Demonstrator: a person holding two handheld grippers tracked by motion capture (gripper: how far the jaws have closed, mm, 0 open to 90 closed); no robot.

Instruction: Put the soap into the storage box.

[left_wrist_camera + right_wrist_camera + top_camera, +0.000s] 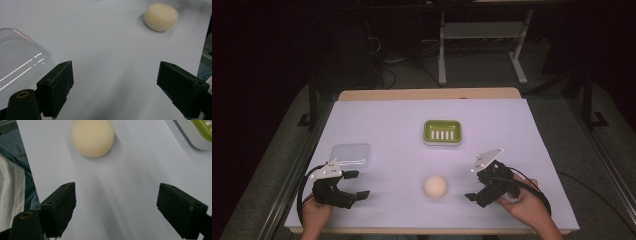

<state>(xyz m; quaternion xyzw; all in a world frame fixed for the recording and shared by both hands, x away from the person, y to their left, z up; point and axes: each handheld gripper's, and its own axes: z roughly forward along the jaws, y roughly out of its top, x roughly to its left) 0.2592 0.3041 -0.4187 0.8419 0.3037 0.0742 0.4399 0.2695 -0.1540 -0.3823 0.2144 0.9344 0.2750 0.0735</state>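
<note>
A round cream soap bar [435, 186] lies on the white sheet near the front, between both grippers. My left gripper [356, 184] rests at the front left, open, jaws pointing right toward the soap and holding nothing. My right gripper [476, 186] sits at the front right, open and empty, jaws facing left at the soap. In the left gripper view the soap [161, 17] is far ahead at upper right of the gripper [117, 86]. The right gripper view has the soap [92, 137] ahead, left of centre, beyond the gripper [116, 207].
A green and white soap dish [442, 132] stands mid-table behind the soap; its corner [197, 132] is in the right gripper view. A clear plastic lid [351, 155] lies just behind my left gripper, beside its left jaw [20, 67]. The table's front edge [427, 231] is close.
</note>
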